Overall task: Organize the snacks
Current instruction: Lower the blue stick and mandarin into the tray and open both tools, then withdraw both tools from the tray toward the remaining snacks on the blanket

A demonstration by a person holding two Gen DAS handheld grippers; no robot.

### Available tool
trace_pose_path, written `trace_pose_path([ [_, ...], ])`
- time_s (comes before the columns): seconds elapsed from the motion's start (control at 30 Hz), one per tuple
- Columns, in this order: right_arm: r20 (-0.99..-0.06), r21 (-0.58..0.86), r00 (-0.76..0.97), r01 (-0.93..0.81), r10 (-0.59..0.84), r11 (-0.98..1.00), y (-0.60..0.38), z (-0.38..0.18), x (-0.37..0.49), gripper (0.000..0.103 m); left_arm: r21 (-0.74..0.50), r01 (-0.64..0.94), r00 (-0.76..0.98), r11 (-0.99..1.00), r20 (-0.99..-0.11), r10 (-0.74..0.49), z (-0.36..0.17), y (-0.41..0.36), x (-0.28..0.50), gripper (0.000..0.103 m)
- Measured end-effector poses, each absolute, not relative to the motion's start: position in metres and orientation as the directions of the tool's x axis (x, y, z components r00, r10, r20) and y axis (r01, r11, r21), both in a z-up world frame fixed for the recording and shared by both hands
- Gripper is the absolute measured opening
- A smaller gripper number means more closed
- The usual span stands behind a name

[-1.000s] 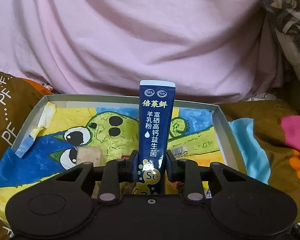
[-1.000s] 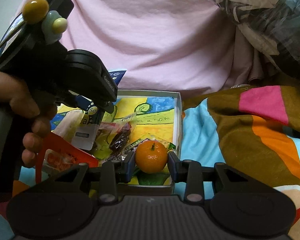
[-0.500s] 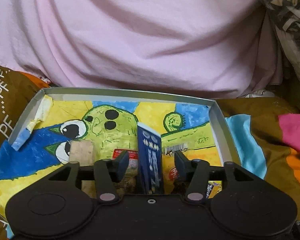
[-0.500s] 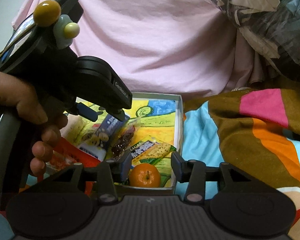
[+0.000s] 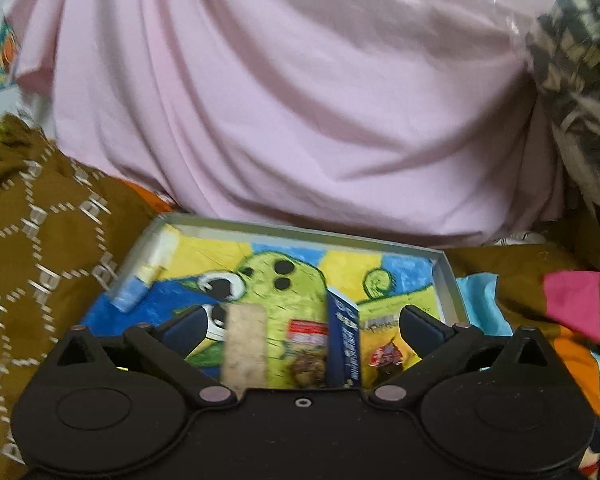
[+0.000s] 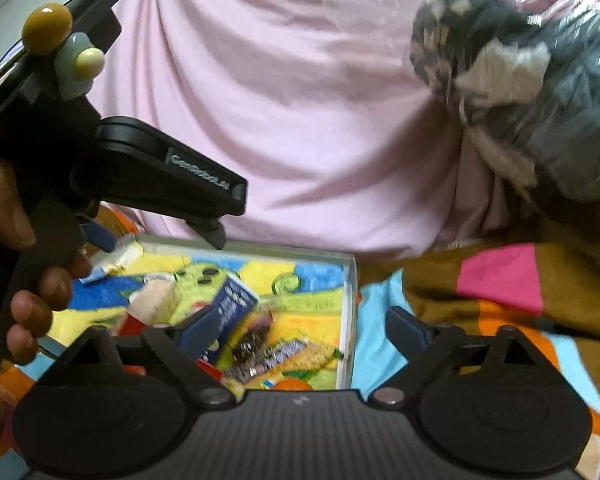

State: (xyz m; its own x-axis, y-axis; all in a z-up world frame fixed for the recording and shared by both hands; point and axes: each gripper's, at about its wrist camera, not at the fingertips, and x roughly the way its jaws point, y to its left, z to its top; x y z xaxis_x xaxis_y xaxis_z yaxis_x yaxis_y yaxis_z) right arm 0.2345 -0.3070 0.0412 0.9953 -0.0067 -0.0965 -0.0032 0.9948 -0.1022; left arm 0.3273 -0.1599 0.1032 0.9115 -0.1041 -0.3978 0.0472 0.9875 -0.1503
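Observation:
A shallow grey box [image 5: 447, 276] with a yellow, blue and green cartoon lining lies on the bedding. A dark blue sachet [image 5: 343, 340] lies in it, free between the wide-open fingers of my left gripper [image 5: 300, 326]. A beige bar [image 5: 245, 344], a red-labelled packet [image 5: 306, 330] and a small wrapped sweet [image 5: 386, 357] lie beside it. My right gripper [image 6: 298, 328] is open and empty above the box's [image 6: 350, 280] near right corner. The orange tangerine [image 6: 292, 385] sits in the box just under its body, next to the blue sachet [image 6: 230, 314] and several wrapped snacks [image 6: 278, 354].
A big pink pillow [image 5: 300, 100] rises right behind the box. Brown patterned bedding [image 5: 40, 240] is on the left, colourful striped bedding [image 6: 500, 292] on the right. A bagged bundle of cloth [image 6: 540, 80] sits at the upper right. The hand holding the left gripper [image 6: 100, 160] fills the right view's left side.
My left gripper let go of the blue sachet, opened wide and drew back. My right gripper let go of the tangerine into the box, opened and lifted away.

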Motion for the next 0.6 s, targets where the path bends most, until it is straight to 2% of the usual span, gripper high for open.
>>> trace_pose_path([
  [0.1,-0.045,-0.110,0.999,0.004,-0.009,0.994,-0.302,0.047,0.219,0.102,-0.128,0.035,0.925,0.991,-0.372,-0.080,0.113,-0.145,0.308,0.102],
  [0.33,0.058,-0.087,0.998,0.007,-0.002,0.996,-0.292,0.064,0.177,0.103,-0.118,-0.009,0.945,0.993,-0.325,-0.030,0.125,-0.105,0.256,0.102],
  [0.6,0.098,-0.069,0.995,-0.017,0.023,0.997,-0.272,0.076,0.136,0.103,-0.070,-0.017,0.955,0.997,-0.297,-0.004,0.121,-0.069,0.186,0.102],
])
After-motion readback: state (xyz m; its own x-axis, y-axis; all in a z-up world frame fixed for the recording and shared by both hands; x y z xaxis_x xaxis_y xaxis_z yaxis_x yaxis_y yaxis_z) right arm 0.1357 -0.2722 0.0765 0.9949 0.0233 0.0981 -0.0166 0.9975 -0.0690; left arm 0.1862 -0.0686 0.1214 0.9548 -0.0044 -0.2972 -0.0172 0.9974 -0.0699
